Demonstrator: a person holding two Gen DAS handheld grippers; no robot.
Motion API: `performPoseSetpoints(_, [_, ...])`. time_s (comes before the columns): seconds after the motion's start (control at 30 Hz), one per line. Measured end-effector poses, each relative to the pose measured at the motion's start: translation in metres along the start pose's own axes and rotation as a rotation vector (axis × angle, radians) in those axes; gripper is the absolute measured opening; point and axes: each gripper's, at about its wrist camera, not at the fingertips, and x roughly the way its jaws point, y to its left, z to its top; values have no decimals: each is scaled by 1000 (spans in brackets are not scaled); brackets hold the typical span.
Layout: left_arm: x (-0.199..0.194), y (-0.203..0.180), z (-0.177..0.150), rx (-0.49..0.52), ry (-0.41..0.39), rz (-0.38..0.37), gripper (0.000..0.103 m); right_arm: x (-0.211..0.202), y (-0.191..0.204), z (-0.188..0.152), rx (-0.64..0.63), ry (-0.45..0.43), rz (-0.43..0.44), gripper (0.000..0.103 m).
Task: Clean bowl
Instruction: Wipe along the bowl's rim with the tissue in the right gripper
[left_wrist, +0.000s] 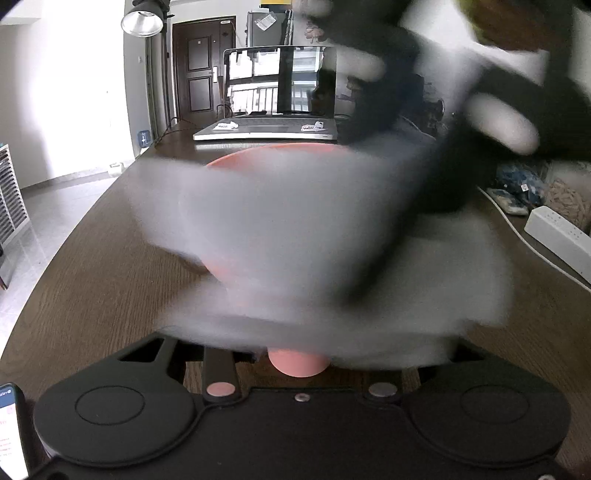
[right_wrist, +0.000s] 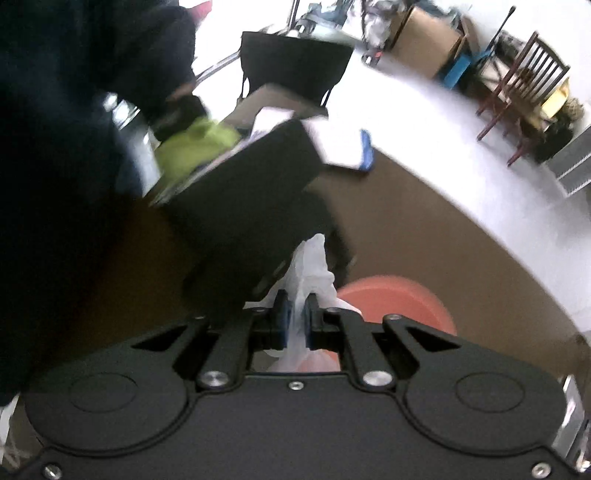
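Right tool (right_wrist: 295, 308) clamps white tissue (right_wrist: 314, 266); no legible writing.

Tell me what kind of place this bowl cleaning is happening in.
Probably a lived-in home, a dining or living room used as a workspace. A laptop sits open on the wooden table, a panelled front door stands behind it, and wooden chairs and a cardboard box stand on the floor.

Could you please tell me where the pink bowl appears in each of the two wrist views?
Left wrist: the bowl fills the centre, mostly hidden behind a blurred white cloth.
Right wrist: the bowl sits low and right of centre, just beyond the right gripper, which pinches the cloth.
Shared landmark: the brown table.
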Motion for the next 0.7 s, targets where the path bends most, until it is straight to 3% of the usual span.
performPoseSetpoints(0.2, [-1,3,0,0,0,0,38,18,-49,1,14,6,-97,9])
performPoseSetpoints(0.4, [-2,4,1,-1,1,0,38,20,-91,-40,122,62,-202,9])
performPoseSetpoints(0.57, [-2,3,0,-2,1,-2,38,14,-101,-76,208,132,-248,9])
performPoseSetpoints(0.7, [-1,0,0,-2,1,-2,38,6,-86,-101,246,189,-256,9])
